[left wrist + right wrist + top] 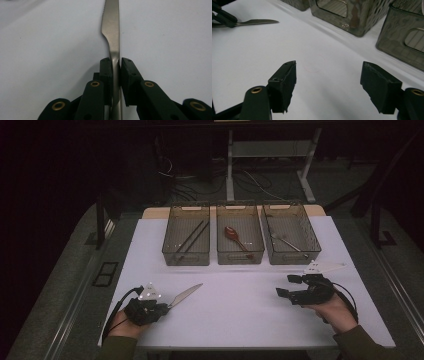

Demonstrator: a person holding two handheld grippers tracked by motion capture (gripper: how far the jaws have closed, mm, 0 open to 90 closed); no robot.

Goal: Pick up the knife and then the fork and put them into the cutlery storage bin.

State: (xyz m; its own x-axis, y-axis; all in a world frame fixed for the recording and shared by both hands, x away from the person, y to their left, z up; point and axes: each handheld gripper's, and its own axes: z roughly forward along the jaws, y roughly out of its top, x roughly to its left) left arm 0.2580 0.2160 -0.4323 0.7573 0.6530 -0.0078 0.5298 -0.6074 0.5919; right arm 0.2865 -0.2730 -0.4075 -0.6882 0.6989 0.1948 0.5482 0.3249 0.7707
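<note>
At lower left my left gripper [162,306] pinches the knife [186,295] by its handle, stiff, slick steel best held there, while my right gripper [288,286] gapes wide, empty.

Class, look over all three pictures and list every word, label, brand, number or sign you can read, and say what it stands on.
None: no readable text in these pictures.
The knife held in the left gripper has a plain blade, no brand mark.
The three bins carry no labels.
The white table is unmarked apart from a faint pink ring, which is no letter or number.
The right gripper bears no writing.
</note>
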